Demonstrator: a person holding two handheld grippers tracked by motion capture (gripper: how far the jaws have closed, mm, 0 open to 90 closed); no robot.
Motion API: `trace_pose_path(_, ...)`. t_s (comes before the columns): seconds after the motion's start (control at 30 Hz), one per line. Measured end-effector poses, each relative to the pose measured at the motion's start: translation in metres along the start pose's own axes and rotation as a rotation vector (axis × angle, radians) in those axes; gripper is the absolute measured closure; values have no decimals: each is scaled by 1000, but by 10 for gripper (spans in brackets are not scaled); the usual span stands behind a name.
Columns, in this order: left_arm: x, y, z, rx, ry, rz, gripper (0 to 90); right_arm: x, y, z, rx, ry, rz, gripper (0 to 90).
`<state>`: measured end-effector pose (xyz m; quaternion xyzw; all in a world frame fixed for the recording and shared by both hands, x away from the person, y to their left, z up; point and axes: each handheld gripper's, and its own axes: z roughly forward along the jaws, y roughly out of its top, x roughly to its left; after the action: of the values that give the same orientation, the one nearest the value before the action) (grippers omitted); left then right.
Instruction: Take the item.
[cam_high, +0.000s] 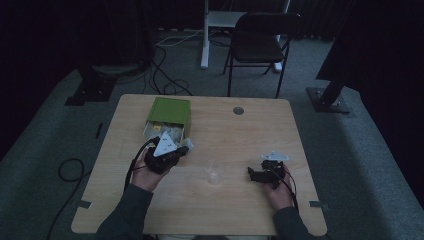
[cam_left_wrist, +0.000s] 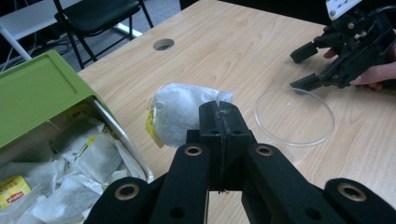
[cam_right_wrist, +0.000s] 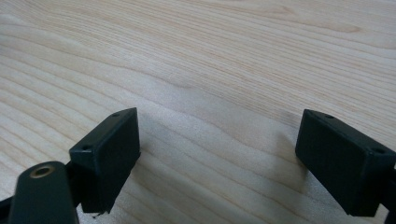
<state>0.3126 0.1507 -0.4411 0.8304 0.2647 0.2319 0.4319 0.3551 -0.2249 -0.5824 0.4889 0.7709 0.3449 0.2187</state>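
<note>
A white tea bag (cam_left_wrist: 180, 112) with a yellow tag hangs above the table, pinched at its edge by my left gripper (cam_left_wrist: 219, 113), which is shut on it. From above, this gripper (cam_high: 183, 149) and the tea bag (cam_high: 189, 144) sit just off the near corner of the green box (cam_high: 167, 114). The box lies open, with several tea bags (cam_left_wrist: 70, 163) inside. A clear round dish (cam_left_wrist: 294, 116) rests on the wood between the two grippers. To the right of the dish (cam_high: 215, 173), my right gripper (cam_high: 252, 174) stands open. Its jaws (cam_right_wrist: 217, 149) are spread over bare wood.
The wooden table (cam_high: 250, 130) has a round cable hole (cam_high: 238, 110) near its far edge. Beyond the table stand a black folding chair (cam_high: 260, 40) and a white desk leg (cam_high: 204, 35). Cables lie on the grey carpet.
</note>
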Motion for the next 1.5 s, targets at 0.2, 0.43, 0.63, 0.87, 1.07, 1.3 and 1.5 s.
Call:
trace_pose_path(0.2, -3, 1, 1, -4, -5, 8, 900, 0, 0, 0, 0, 0, 0, 134)
trace_pose_path(0.43, -8, 2, 2, -5, -15, 19, 900, 0, 0, 0, 0, 0, 0, 134)
trace_pose_path(0.63, -12, 3, 4, -4, -25, 25, 900, 0, 0, 0, 0, 0, 0, 134)
trace_pose_path(0.87, -15, 5, 6, -4, -36, 36, 900, 0, 0, 0, 0, 0, 0, 134)
trace_pose_path(1.07, -18, 6, 7, -3, -44, 41, 900, 0, 0, 0, 0, 0, 0, 134)
trace_pose_path(1.3, -20, 6, 9, -4, -52, 44, 900, 0, 0, 0, 0, 0, 0, 134)
trace_pose_path(1.5, -22, 6, 12, -8, -65, 42, 900, 0, 0, 0, 0, 0, 1, 134)
